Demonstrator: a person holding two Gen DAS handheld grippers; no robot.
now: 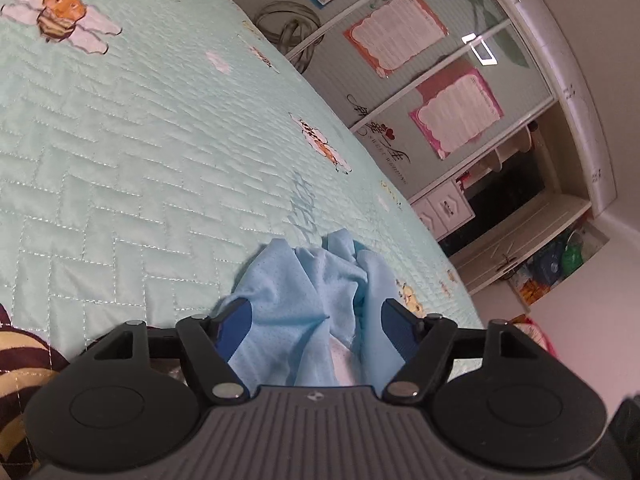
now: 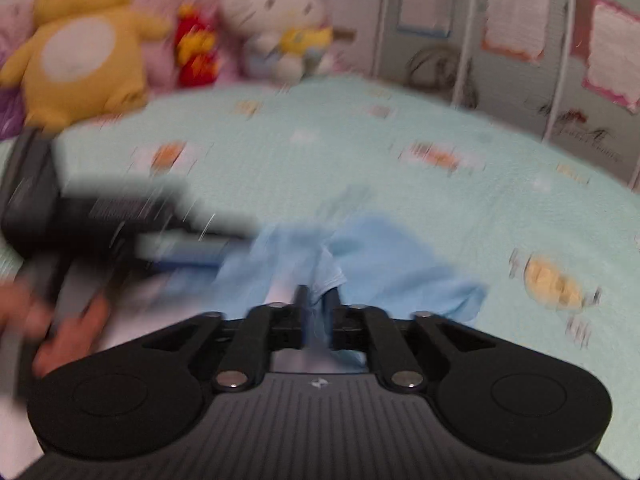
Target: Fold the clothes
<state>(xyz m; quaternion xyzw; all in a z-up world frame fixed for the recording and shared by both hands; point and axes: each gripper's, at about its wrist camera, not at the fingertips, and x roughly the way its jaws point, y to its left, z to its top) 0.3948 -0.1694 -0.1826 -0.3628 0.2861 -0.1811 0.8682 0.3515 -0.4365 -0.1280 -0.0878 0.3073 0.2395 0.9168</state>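
Both wrist views look closely down at the blue garment (image 1: 304, 300) on the bed (image 1: 120, 160).

Your right wrist view is motion-smeared throughout: the plush toys (image 2: 84, 44) and bedspread prints lack detail. Your left gripper (image 2: 132, 220) and hand (image 2: 60, 328) there are dark streaks, cut off at the frame edge. The blue garment (image 1: 304, 304) runs under the gripper body; its lower part is hidden.

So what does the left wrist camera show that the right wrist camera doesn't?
Only the left wrist view: the left gripper from behind, a striped cloth and white cabinets. Only the right wrist view: plush toys, a hand and the right gripper. Both: light blue garment, bee-print bedspread.
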